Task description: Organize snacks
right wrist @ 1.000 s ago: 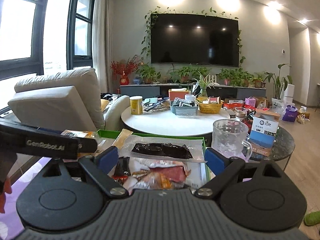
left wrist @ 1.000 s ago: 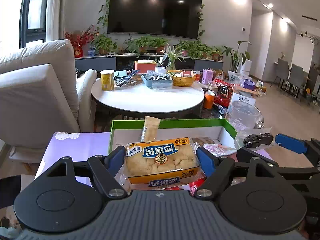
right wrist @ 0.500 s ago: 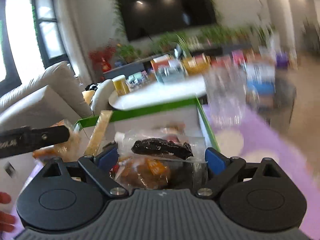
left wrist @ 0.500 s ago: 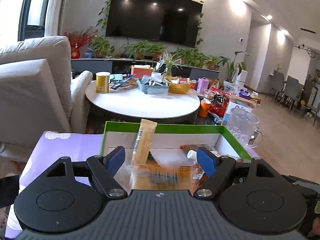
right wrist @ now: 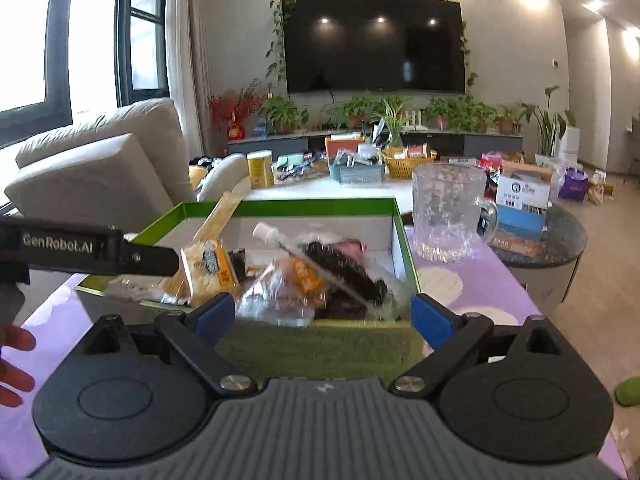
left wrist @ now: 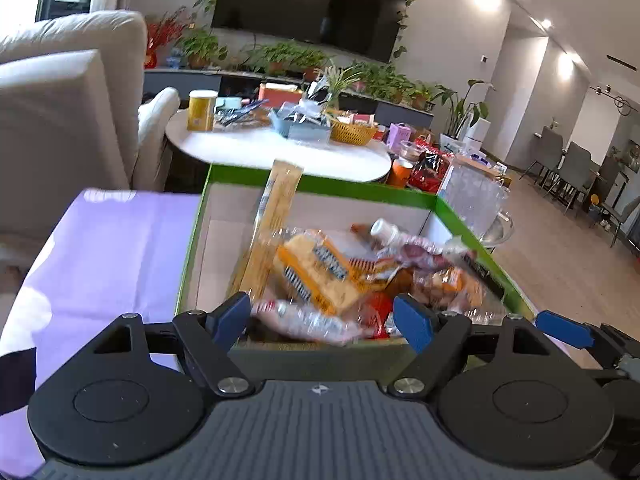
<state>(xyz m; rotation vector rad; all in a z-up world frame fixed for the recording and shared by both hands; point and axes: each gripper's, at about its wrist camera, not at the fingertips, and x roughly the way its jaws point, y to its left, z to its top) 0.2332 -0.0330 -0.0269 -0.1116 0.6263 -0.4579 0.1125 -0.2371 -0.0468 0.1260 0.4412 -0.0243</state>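
Green-rimmed box (right wrist: 280,205): heaped snack packets (left wrist: 320,268) (blurred), one stick pack (left wrist: 276,208) upright. Left gripper (left wrist: 322,316), right gripper (right wrist: 322,314): both fingers spread, nothing grasped.

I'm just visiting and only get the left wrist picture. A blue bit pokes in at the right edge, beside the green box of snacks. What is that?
Observer: One finger of the right gripper. Its own camera shows both blue pads wide apart at the near wall of the green box, pressing nothing.
Operator: What does the tool I'm looking along look like from outside?
Observer: The left gripper is a black bar with GenRobot.AI printed on its side, reaching in over the box's left edge.
Operator: Is somebody holding it?
Observer: Yes. A person's fingers show at the left edge of the right wrist view, below that bar.
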